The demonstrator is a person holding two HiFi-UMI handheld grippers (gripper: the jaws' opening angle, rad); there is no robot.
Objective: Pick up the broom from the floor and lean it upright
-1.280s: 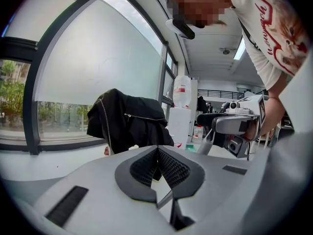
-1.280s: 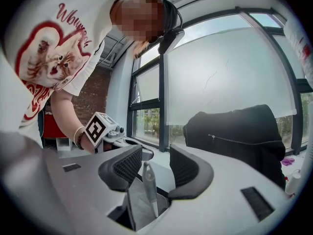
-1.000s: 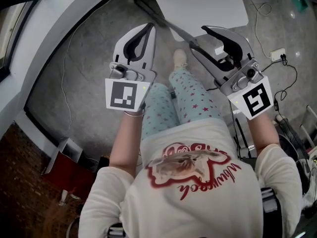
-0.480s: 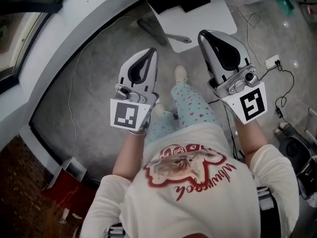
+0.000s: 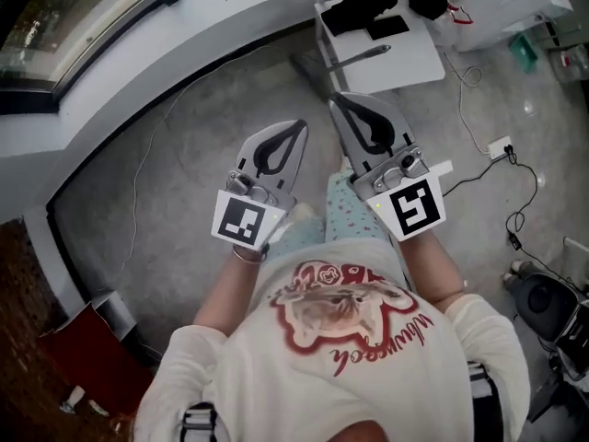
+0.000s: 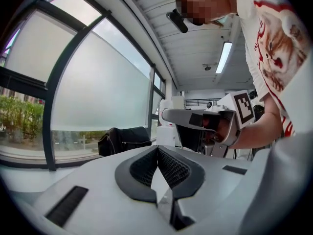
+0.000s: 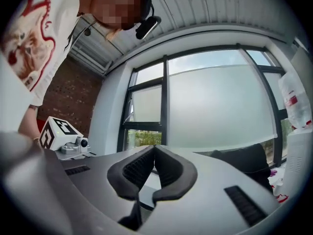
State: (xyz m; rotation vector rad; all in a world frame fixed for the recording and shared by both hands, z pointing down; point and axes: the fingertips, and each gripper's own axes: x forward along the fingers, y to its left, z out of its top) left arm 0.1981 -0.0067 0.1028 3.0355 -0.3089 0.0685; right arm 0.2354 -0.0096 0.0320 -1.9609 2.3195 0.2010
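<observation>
The broom (image 5: 361, 58) shows only in the head view, as a grey stick lying flat at the far edge of the grey floor, partly across a white board (image 5: 419, 58). My left gripper (image 5: 300, 127) and right gripper (image 5: 337, 98) hang side by side in front of my body, well short of the broom and touching nothing. Each gripper's own view shows its pads meeting with nothing between them: left gripper (image 6: 157, 150), right gripper (image 7: 154, 148). The right gripper's jaws were wide open a second ago. The left gripper view also catches the right gripper (image 6: 164, 115) beside it.
Black items (image 5: 368, 15) lie on the white board. A power strip (image 5: 500, 146) with cables sits on the floor at right. A thin cable (image 5: 138, 173) runs along the left floor below a curved white sill (image 5: 138, 58). A red box (image 5: 83, 339) stands at lower left.
Both grippers have risen and drawn back toward my body, away from the broom. The right gripper's jaws went from wide open to shut. The broom still lies on the floor.
</observation>
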